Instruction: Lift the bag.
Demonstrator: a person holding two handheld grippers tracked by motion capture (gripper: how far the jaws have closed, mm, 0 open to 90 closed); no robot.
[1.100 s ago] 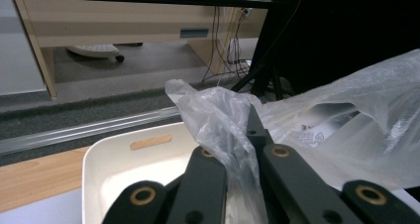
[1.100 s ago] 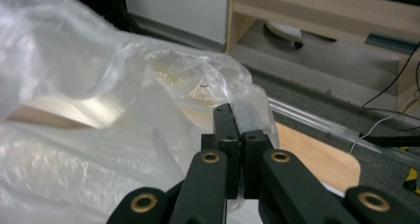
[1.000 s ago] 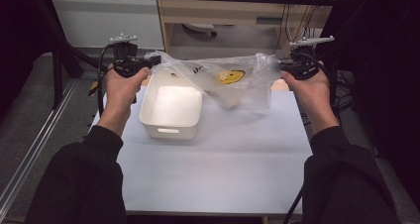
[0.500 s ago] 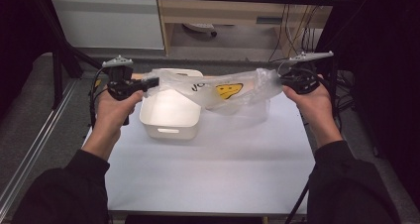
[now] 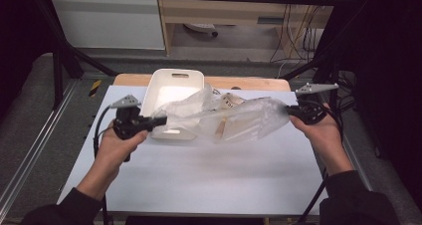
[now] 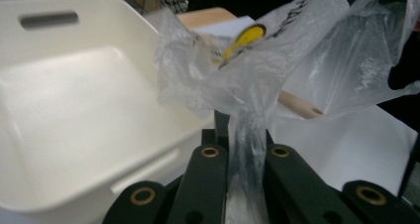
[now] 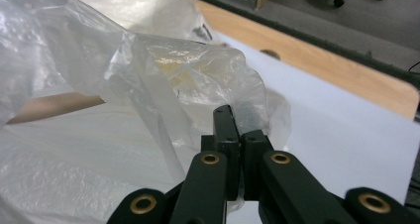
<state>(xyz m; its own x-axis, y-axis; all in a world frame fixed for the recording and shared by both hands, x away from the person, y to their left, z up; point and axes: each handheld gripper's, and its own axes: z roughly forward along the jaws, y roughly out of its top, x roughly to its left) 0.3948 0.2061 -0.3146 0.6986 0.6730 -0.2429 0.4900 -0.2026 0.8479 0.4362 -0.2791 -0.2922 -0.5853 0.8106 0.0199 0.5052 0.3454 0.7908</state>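
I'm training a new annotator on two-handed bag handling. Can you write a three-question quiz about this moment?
1. True or false: both grippers are shut on the clear plastic bag.
2. Where does the white bin sit? A) under the bag's end by the left gripper B) beside the right gripper C) on the floor
3. Fill in: through the bag's film a ______ stick shows.

Key: 1 true: each gripper pinches one end, the bag stretched between them. 2 A. 3 wooden.
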